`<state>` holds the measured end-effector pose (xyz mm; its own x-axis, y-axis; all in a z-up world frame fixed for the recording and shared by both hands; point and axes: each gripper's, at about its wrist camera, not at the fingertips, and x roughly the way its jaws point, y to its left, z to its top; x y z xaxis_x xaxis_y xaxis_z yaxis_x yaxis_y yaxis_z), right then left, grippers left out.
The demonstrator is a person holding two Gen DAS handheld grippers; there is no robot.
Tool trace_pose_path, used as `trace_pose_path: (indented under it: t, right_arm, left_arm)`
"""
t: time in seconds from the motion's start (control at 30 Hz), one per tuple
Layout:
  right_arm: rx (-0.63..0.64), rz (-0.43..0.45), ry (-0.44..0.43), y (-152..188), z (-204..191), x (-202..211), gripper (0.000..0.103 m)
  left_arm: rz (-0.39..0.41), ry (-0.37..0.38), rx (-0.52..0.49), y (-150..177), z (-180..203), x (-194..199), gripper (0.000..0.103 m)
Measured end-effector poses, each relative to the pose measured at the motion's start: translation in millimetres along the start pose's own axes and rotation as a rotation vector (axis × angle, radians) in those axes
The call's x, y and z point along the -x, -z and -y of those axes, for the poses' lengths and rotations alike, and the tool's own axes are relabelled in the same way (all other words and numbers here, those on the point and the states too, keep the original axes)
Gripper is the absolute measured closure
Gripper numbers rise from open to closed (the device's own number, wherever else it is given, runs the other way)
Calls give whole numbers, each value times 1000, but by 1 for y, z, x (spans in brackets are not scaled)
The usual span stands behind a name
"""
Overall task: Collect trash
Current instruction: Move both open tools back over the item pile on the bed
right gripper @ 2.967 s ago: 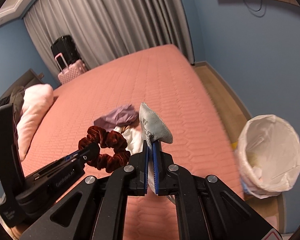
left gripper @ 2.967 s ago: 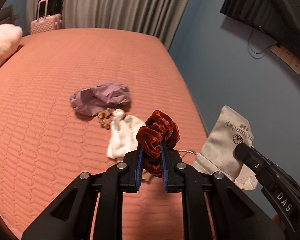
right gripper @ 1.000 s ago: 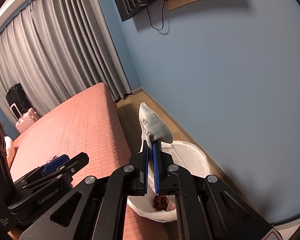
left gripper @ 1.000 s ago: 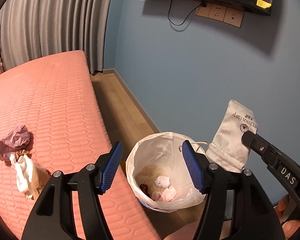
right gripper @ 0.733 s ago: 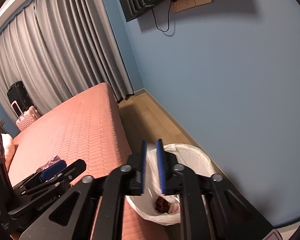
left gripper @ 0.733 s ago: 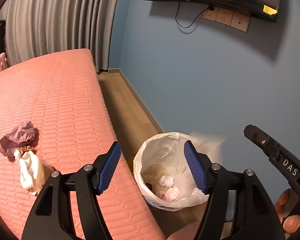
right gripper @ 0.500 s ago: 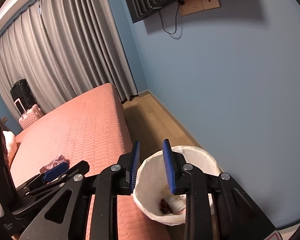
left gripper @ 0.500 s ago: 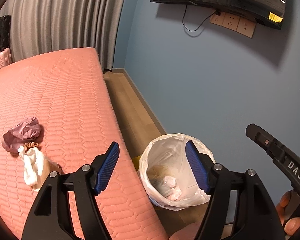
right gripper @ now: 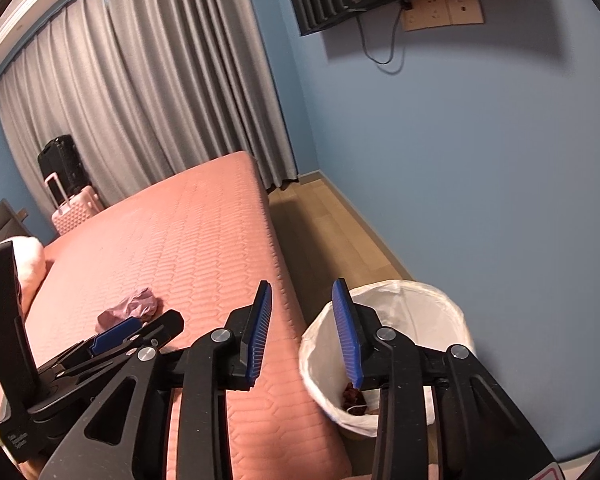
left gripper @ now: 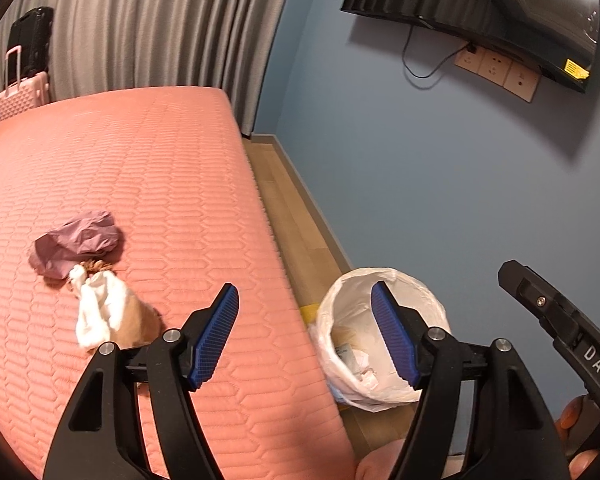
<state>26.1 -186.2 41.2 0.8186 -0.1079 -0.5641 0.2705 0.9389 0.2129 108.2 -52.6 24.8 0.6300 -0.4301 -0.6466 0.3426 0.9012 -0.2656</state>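
Left wrist view shows the left gripper [left gripper: 302, 334] and right gripper [right gripper: 302, 332] both spread empty, white-lined round trash bin [left gripper: 384, 276] beside the bed's edge, crumpled white cloth [left gripper: 100, 312] farther in, likely snagging its neighbours.

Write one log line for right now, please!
left tongs: open, empty | right tongs: open, empty | trash bin: on floor beside bed | purple wad, white cloth: on bed
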Motion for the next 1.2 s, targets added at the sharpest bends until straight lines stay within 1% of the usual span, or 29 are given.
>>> trace_pose_path:
  t: [0.07,0.2,0.27,0.33,0.37,0.43,0.57,0.87,0.97,1.03,1.2]
  right_arm:
    - [7,-4,-8,0,-6,0,65]
    - [31,-26,-32,7,-24,-3,65]
    - [42,-39,-41,12,-32,-5,61]
    - [49,-51,-53,17,-40,-7,59]
    - [55,-60,-58,20,-45,-8,59]
    - [65,-72,-68,25,-54,-11,59]
    - [78,-99,-85,37,-70,-17,55]
    - [106,-181,-112,64,-109,-42,54]
    - [120,-204,-119,74,-122,-52,49]
    - [123,-216,-122,80,-128,-58,48]
    - [130,-268,-141,98,-146,-78,48]
  left_arm:
    - [0,-13,17,2,-9,3,37]
    - [2,-40,42,7,-28,10,37]
    - [2,-58,56,10,-40,13,37]
    - [0,-73,76,14,-52,16,36]
    - [-2,-81,90,17,-58,18,33]
    - [-7,-98,113,22,-71,20,30]
    - [-17,-141,143,33,-97,26,29]
    - [-55,-225,236,57,-156,31,27]
    - [-67,-250,265,63,-173,31,25]
    - [-74,-267,289,67,-185,31,23]
    - [-104,-295,340,78,-208,25,22]
